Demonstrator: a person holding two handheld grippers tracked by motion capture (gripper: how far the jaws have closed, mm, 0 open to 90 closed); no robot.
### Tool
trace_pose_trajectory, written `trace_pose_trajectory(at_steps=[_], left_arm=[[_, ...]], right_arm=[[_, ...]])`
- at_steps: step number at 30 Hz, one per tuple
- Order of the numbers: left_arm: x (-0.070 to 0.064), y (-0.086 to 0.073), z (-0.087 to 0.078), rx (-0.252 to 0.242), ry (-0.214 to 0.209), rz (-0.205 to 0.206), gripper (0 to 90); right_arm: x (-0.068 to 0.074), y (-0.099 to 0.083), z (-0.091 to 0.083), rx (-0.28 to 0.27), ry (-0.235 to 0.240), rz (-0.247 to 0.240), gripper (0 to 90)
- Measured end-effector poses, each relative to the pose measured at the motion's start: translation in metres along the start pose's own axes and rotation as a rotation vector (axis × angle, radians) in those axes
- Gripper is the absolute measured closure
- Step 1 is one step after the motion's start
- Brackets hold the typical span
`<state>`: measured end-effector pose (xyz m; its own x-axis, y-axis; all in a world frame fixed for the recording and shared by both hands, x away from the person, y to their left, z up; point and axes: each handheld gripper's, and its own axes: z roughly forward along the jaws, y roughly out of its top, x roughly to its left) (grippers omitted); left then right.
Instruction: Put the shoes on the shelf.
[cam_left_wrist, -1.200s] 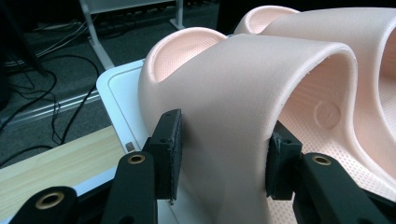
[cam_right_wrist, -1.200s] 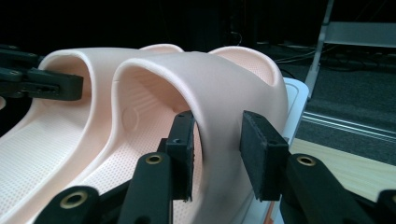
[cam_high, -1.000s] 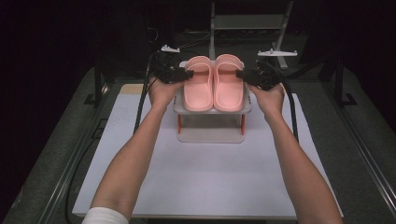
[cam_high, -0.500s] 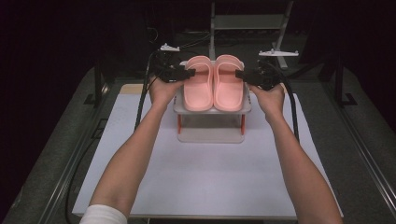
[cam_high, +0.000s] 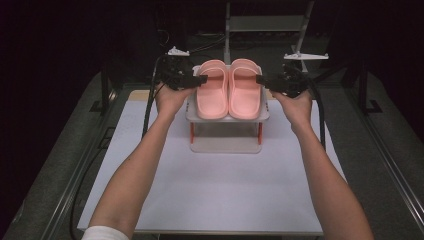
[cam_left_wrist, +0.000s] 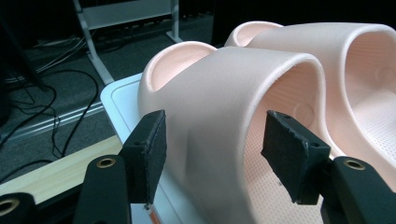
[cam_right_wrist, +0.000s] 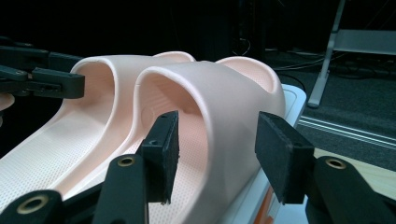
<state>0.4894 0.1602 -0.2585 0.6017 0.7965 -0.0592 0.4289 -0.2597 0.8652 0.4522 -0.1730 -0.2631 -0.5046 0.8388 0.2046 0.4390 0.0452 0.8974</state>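
2 pink slippers on rack | left gripper jaws apart astride strap | right gripper likewise

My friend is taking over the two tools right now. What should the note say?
Left tool: open, jaws either side of the left slipper's strap wall, not yet squeezed.
Right tool: open, jaws either side of the right slipper's strap wall.
Both pink slippers sit side by side on the small white rack at the back of the white table.
Done: both tools lined up.
Left: probably close both tools and lift the slippers off.
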Motion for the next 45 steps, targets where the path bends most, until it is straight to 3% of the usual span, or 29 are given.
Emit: trace_pose_trajectory(at_steps=[20,32,45], left_arm=[[-0.009,-0.001,-0.017,-0.001,-0.022,0.029,33.6],[-0.005,-0.011,-0.027,-0.023,-0.015,0.025,31.2],[-0.002,-0.022,-0.033,-0.012,-0.024,0.023,27.8]], right_arm=[[-0.005,-0.007,-0.029,-0.010,-0.008,-0.001,43.8],[-0.002,-0.007,-0.035,-0.001,-0.004,-0.015,41.4],[-0.005,-0.015,-0.041,-0.002,-0.001,-0.002,35.7]])
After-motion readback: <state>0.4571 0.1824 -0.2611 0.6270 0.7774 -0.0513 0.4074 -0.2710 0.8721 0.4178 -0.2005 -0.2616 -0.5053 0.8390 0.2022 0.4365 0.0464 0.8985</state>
